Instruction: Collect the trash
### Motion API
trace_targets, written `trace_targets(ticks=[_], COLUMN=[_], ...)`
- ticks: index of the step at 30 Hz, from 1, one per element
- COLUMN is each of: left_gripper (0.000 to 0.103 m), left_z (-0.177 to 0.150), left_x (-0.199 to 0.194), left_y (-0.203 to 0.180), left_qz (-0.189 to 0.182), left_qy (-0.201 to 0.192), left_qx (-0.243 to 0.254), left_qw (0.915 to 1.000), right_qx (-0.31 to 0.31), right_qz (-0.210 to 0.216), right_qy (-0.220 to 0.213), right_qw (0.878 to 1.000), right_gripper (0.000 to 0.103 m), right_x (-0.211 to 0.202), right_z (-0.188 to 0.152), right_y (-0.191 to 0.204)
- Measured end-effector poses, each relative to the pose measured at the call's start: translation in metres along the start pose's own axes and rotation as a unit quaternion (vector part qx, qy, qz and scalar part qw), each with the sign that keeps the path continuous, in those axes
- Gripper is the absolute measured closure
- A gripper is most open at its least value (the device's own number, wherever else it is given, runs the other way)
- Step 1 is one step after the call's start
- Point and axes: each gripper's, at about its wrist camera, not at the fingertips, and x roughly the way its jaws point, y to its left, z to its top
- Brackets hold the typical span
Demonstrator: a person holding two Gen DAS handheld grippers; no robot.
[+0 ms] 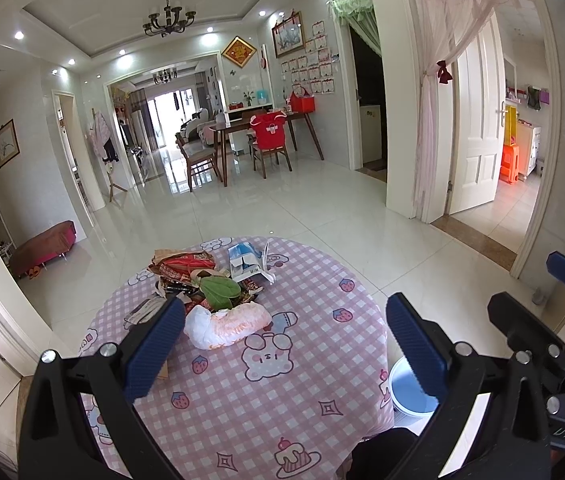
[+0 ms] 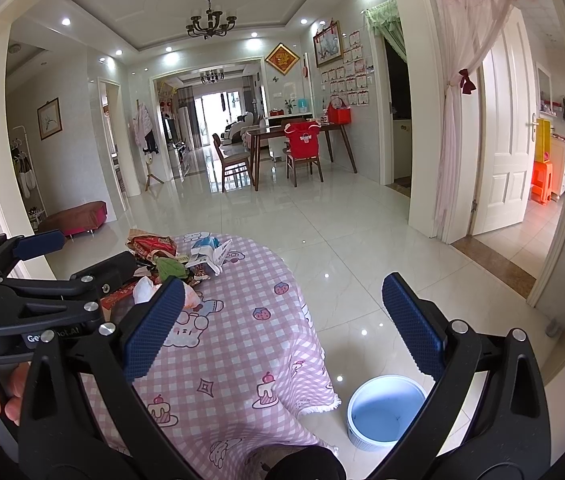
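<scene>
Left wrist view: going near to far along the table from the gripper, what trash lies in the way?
White and pink plastic bag → green leaf → red snack wrappers and, to their right, the blue and white carton at the far edge of the pink checked tablecloth.

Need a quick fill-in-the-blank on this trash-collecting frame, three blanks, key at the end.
1. Both sets of tongs, left tongs and right tongs, stand ___ and hold nothing.
2. The trash pile lies on a pink checked ___.
3. The blue bin stands on the ___, beside the table.

Missing words: open; tablecloth; floor
</scene>
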Motion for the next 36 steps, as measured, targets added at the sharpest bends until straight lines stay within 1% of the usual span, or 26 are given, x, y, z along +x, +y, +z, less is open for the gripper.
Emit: trace_targets(ticks=[36], left_gripper=[0.004], left_z=[-0.011], left_x=[0.009], left_y=[-0.002], left_qz=[-0.002], left_qy=[0.007], left_qx=[0.0], left_qw=[1.0], right_qx=[0.002], right_qz=[0.003], right_qy=[0.007], right_qw=[1.0], right_gripper=[0.006], right_x=[0.005], right_z=[-0.011], right_y=[0.0])
